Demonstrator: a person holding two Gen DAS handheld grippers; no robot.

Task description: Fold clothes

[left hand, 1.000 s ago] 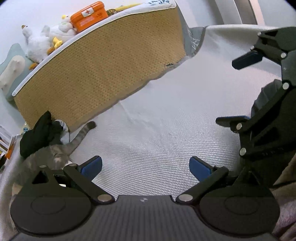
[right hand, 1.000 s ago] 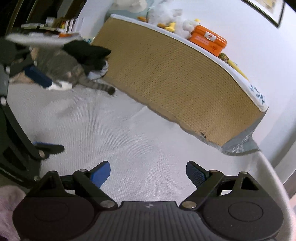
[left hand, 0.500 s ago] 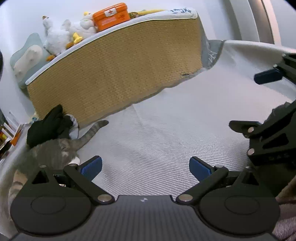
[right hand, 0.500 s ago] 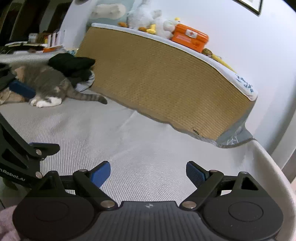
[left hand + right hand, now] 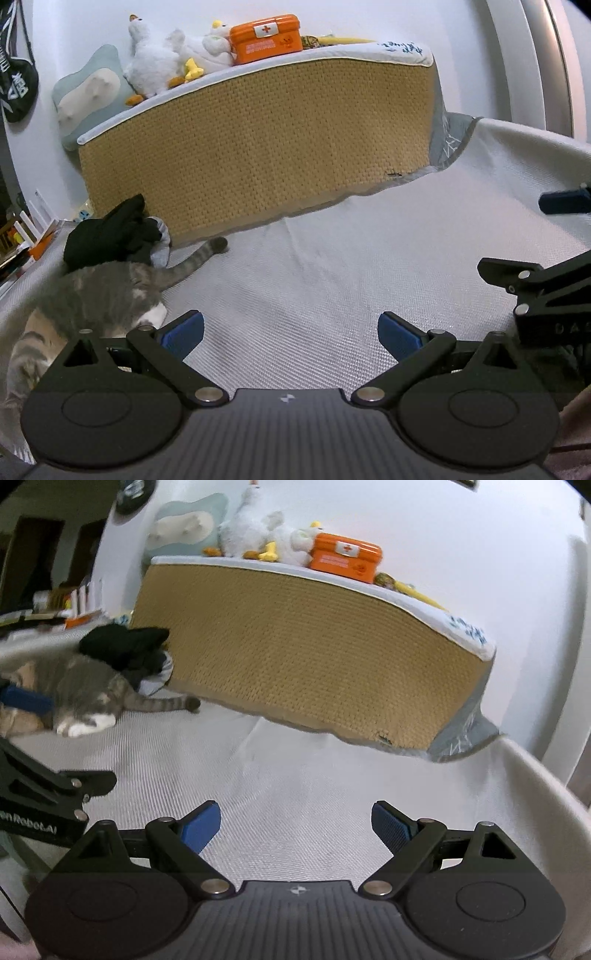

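A heap of black clothes (image 5: pixel 110 230) lies at the far left of the white bed sheet (image 5: pixel 332 280), against the tan mattress; the right wrist view shows the heap (image 5: pixel 125 644) too. My left gripper (image 5: pixel 291 332) is open above bare sheet, nothing between its blue pads. My right gripper (image 5: pixel 295 825) is also open over bare sheet. In the left wrist view the right gripper (image 5: pixel 543 251) shows at the right edge. A finger of the left gripper (image 5: pixel 26 699) appears at the left edge of the right wrist view.
A grey tabby cat (image 5: pixel 96 295) lies on the sheet beside the black clothes, tail stretched right. A tan mattress (image 5: pixel 258 155) stands on its side at the back, carrying plush toys (image 5: pixel 159 66) and an orange first-aid box (image 5: pixel 264 37). Shelves (image 5: pixel 62 605) stand at far left.
Both grippers have tilted upward and drawn back, so the mattress and wall fill more of each view. Both stay open. The cat has shifted slightly by the clothes.
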